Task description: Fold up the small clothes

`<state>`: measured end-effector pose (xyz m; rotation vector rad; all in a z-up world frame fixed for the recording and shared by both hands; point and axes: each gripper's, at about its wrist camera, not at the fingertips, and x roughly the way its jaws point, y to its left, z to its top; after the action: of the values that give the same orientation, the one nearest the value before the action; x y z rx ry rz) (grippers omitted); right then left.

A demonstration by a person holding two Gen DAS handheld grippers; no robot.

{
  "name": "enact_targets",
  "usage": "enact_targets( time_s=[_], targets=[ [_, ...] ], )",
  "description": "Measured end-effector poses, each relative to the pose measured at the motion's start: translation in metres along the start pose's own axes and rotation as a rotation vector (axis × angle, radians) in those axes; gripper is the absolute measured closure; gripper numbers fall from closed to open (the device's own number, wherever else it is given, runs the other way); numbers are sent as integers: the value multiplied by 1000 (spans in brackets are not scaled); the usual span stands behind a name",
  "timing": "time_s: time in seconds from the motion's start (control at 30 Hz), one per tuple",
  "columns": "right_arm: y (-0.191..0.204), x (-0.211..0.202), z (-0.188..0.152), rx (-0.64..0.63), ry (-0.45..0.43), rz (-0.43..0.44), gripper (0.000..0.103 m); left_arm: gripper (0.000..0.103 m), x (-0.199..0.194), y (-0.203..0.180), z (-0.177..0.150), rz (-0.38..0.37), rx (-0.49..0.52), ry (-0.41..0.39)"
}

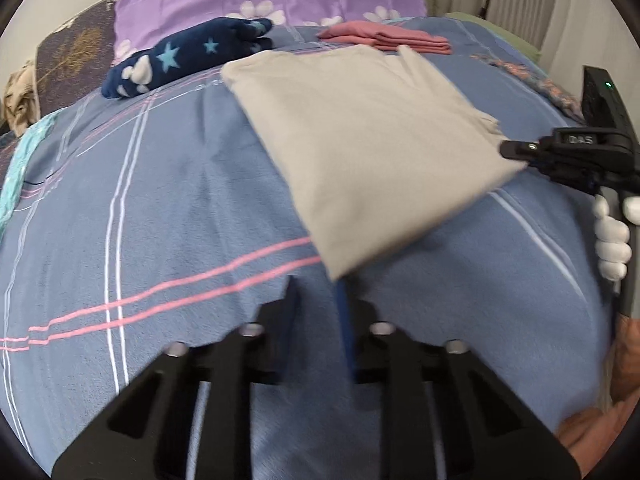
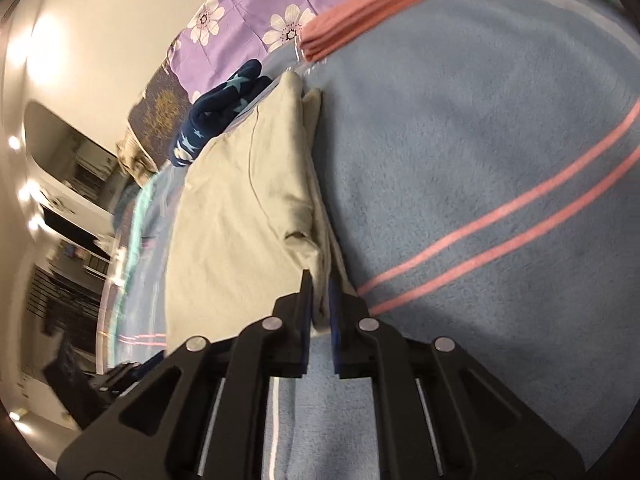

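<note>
Here each hand-held gripper, left (image 1: 318, 284) and right (image 2: 320, 292), pinches a corner of the beige garment (image 1: 360, 140).

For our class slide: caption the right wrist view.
Right claw shut on beige garment edge on blue blanket.

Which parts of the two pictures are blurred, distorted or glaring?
Left wrist view: the left gripper is smeared by motion blur, the near corner of the beige folded garment is soft, and the blue striped blanket bulges from the fisheye lens. Right wrist view: bright lamp glare on the cream wall, streaked blur at the left edge, the right gripper fairly sharp.
</note>
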<state>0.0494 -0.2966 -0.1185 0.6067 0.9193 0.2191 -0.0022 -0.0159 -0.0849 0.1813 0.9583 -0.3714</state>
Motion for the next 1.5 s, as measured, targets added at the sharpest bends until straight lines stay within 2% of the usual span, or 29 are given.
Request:
enact_targets(
  time_s=[0.07, 0.13, 0.2, 0.27, 0.33, 0.4, 0.43, 0.47, 0.5, 0.57, 0.67, 0.77, 0.9, 1.0, 1.1, 1.13, 1.23, 1.33, 1.5],
  targets=[
    [13, -12, 2, -61, -54, -77, 88, 95, -11, -1, 3, -51, -4, -41],
    [24, -22, 4, -118, -114, -121, 88, 95, -24, -1, 11, -119, -14, -99],
    [36, -29, 7, -157, -151, -73, 88, 95, -25, -2, 21, -139, -19, -132],
    [47, -27, 7, -200, -159, -19, 88, 95, -13, -5, 29, -138, -22, -124],
    [56, -17, 4, -251, -146, 14, 88, 95, 13, -6, 33, -156, -47, -63],
    [52, 1, 1, -256, -91, -38, 88, 95, 39, -4, 29, -143, -80, 6],
    [46, 14, 0, -235, -45, -92, 90, 95, 41, -3, 25, -158, -101, -20],
    [32, 27, -1, -196, 0, -122, 100, 95, 40, -3, 24, -165, -105, -29],
    [25, 29, -1, -181, -13, -101, 103, 95, 39, -3, 24, -170, -103, -29],
    [19, 24, 0, -171, -11, -74, 103, 94, 38, -3, 25, -185, -98, -16],
    [25, 23, 1, -201, -2, -104, 103, 92, 37, 1, 31, -214, -130, 5],
    [28, 23, 0, -206, 3, -103, 97, 92, 33, 5, 37, -197, -145, -32],
    [33, 26, 2, -221, 20, -105, 96, 91, 29, 16, 40, -169, -172, -65],
    [31, 20, 3, -217, 22, -100, 96, 91, 32, 35, 43, -145, -239, -79],
    [36, 10, 8, -245, -16, -112, 96, 90, 33, 52, 47, -136, -291, -93],
    [39, 7, 11, -259, -28, -109, 93, 90, 34, 55, 50, -133, -292, -93],
    [53, 4, 26, -309, -59, -104, 92, 90, 37, 60, 69, -111, -268, -112],
    [70, 10, 42, -362, -69, -86, 89, 90, 43, 63, 93, -125, -260, -133],
    [84, 34, 53, -404, -45, -74, 83, 89, 67, 59, 131, -117, -216, -133]
  ],
)
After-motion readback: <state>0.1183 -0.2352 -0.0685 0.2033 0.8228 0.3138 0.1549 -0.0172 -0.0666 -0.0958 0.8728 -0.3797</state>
